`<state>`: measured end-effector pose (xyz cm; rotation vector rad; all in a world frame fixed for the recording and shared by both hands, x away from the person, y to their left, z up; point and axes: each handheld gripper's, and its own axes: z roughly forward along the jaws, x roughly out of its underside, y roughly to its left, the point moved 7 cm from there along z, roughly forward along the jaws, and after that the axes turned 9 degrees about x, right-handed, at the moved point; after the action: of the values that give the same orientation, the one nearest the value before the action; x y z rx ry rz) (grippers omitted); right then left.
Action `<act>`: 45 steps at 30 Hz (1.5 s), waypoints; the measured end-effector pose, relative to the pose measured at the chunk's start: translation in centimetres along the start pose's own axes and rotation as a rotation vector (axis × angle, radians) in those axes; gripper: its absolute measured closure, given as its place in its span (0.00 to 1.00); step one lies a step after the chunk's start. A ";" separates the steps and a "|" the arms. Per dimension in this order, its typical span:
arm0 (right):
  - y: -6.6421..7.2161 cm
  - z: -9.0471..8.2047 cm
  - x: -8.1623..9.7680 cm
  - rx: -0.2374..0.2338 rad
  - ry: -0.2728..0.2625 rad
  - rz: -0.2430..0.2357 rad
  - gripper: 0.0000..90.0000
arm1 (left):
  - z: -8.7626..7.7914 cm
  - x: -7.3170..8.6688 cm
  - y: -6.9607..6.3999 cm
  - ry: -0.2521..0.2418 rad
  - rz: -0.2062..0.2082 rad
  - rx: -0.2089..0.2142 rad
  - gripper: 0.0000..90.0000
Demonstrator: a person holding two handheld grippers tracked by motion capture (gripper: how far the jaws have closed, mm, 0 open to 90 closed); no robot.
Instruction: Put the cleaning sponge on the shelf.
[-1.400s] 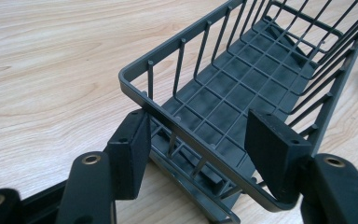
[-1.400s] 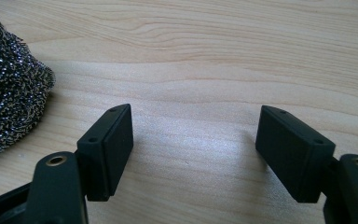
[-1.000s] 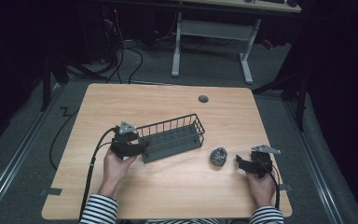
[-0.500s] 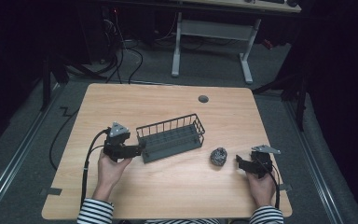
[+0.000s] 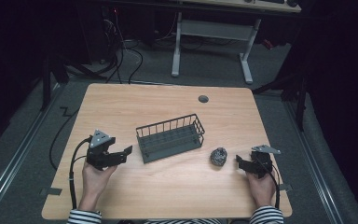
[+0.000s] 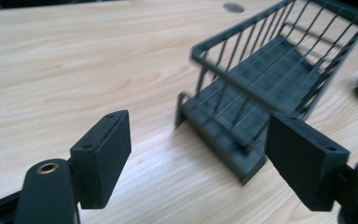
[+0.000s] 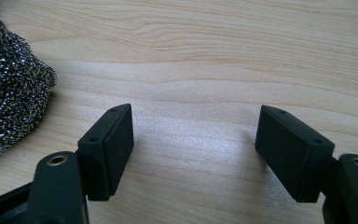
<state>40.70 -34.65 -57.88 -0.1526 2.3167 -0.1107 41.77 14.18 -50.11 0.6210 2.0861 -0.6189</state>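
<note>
Over on the left, the left gripper (image 5: 129, 150) sits on the table (image 5: 177, 191) with its jaws spread wide (they've just been opening), nothing between them, just beside the near end of the dark wire basket (image 5: 170, 137) without touching it. The basket stands mid-table. Next comes the steel scouring ball (image 5: 218, 157), and the right gripper (image 5: 237, 161) rests near it, jaws apart and empty.
</note>
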 end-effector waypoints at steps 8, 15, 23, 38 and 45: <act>0.0 0.0 0.0 0.003 0.002 0.003 0.31 | 0.5 3.7 2.9 0.097 -0.007 -0.097 0.27; 0.0 -0.1 0.1 0.001 0.005 0.002 0.32 | 1.3 5.7 4.2 0.132 -0.015 -0.147 0.28; 0.4 -0.8 0.2 -0.023 0.007 -0.037 0.37 | 2.1 7.0 4.8 0.169 -0.027 -0.164 0.28; 3.5 -4.3 0.2 -0.171 -0.079 -0.119 0.33 | 2.4 7.5 4.6 0.152 -0.037 -0.195 0.25; 6.0 -5.3 -0.5 -0.255 -0.089 -0.149 0.27 | 2.4 7.5 4.5 0.157 -0.037 -0.193 0.23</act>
<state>36.72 -28.44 -54.69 -0.4503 2.2211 0.1154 42.13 17.63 -58.46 0.5357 2.2756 -0.3935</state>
